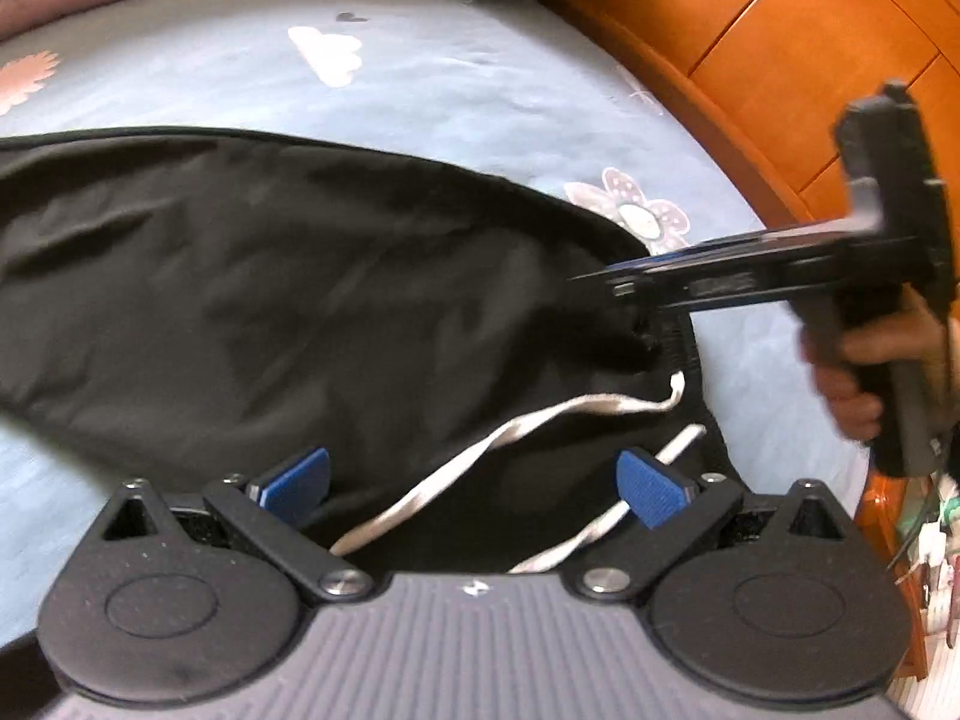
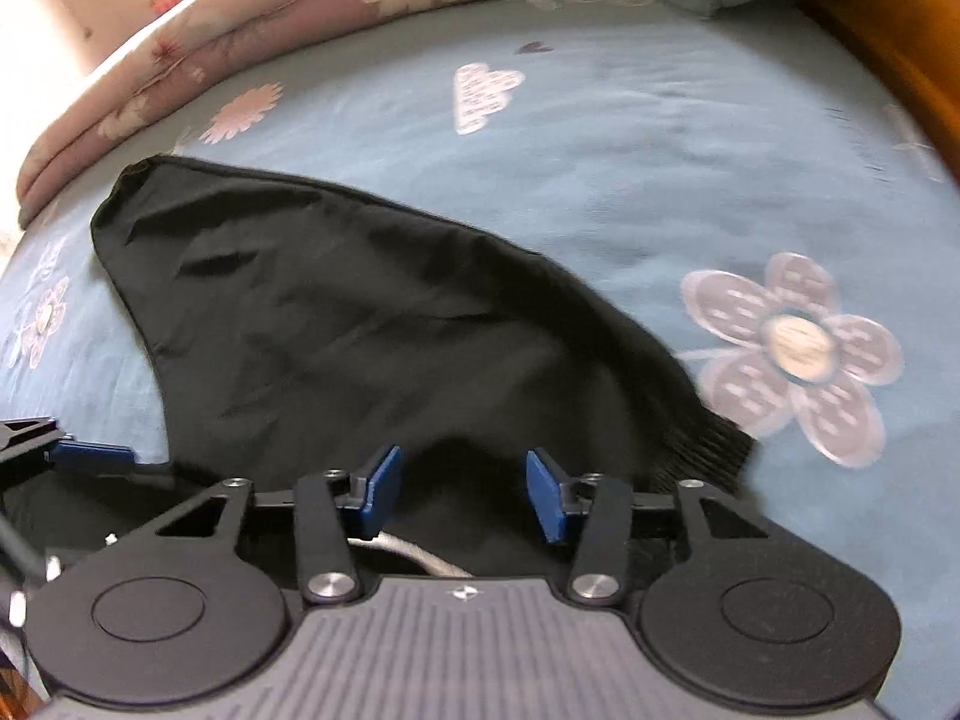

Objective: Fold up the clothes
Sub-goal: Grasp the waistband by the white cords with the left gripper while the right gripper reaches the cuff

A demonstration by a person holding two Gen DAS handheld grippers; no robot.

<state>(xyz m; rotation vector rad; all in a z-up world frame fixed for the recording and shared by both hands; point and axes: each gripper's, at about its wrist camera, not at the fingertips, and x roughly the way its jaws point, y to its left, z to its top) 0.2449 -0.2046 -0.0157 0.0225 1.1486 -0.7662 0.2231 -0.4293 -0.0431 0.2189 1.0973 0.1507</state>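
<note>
Lying directly ahead of both grippers, the black thin-fabric drawstring garment (image 1: 252,276) is spreading across the pale blue flower-printed bedsheet (image 1: 456,84), its ribbed waistband end (image 2: 714,444) nearest the jaws and its long axis running away to the far left, where it is tapering to a rounded corner. The left gripper (image 1: 474,480) is hovering over the waistband opening with its blue pads spread wide, holding nothing; the white flat drawstring cord (image 1: 540,414) is trailing between the fingers and back under the tool. The right gripper (image 2: 462,495) is sitting just above the waistband with its jaws open more narrowly, gripping nothing that can be made out. In the left wrist view its fingers seem to be reaching the waistband's right corner, though blur is hiding whether they are touching. Judging from this, both hands are equally near, so the next pinch probably belongs at the two waistband corners. Farther off, a pink floral quilt (image 2: 180,48) and an orange wooden headboard (image 1: 780,42) are bordering the bed.
</note>
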